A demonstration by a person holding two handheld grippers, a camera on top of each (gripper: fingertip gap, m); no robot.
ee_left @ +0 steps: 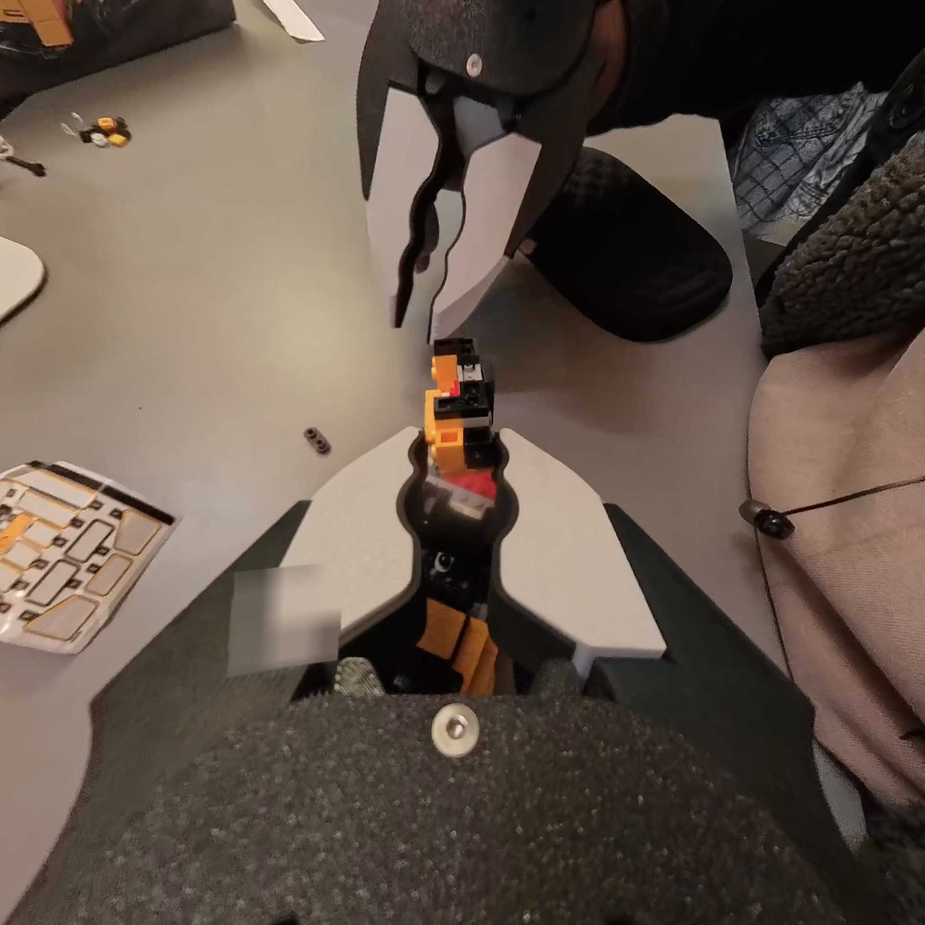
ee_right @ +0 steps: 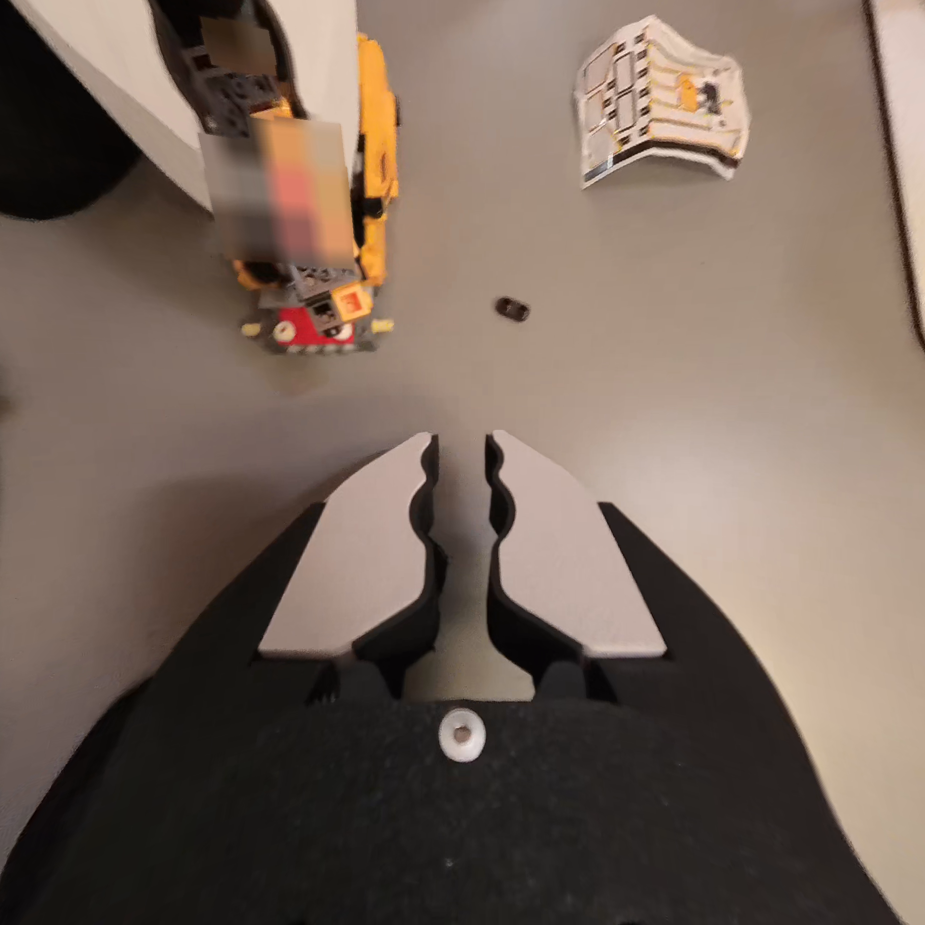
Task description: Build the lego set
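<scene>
- In the left wrist view, the left gripper (ee_left: pixel 459 438) has its fingers closed on the lego model (ee_left: pixel 458 400), an orange, black and red build that runs through the gap between them and juts out past the tips toward 12 o'clock.
- The right gripper (ee_left: pixel 418 325) comes down from 12 o'clock in that view, its tips just beside the far end of the model; whether they touch it cannot be told.
- In its own view the right gripper (ee_right: pixel 461 438) has its fingers a narrow way apart with nothing between them, only grey tabletop (ee_right: pixel 650 390) showing through.
- From there the lego model (ee_right: pixel 320 300) sits at 11 o'clock, partly behind a blurred patch.
- A small dark lego piece (ee_right: pixel 512 309) lies alone on the tabletop at 1 o'clock, well apart from the model.
- A curled sticker sheet (ee_right: pixel 660 100) lies farther off at 1 o'clock.
- In the left wrist view a few loose pieces (ee_left: pixel 106 131) lie at 10 o'clock.
</scene>
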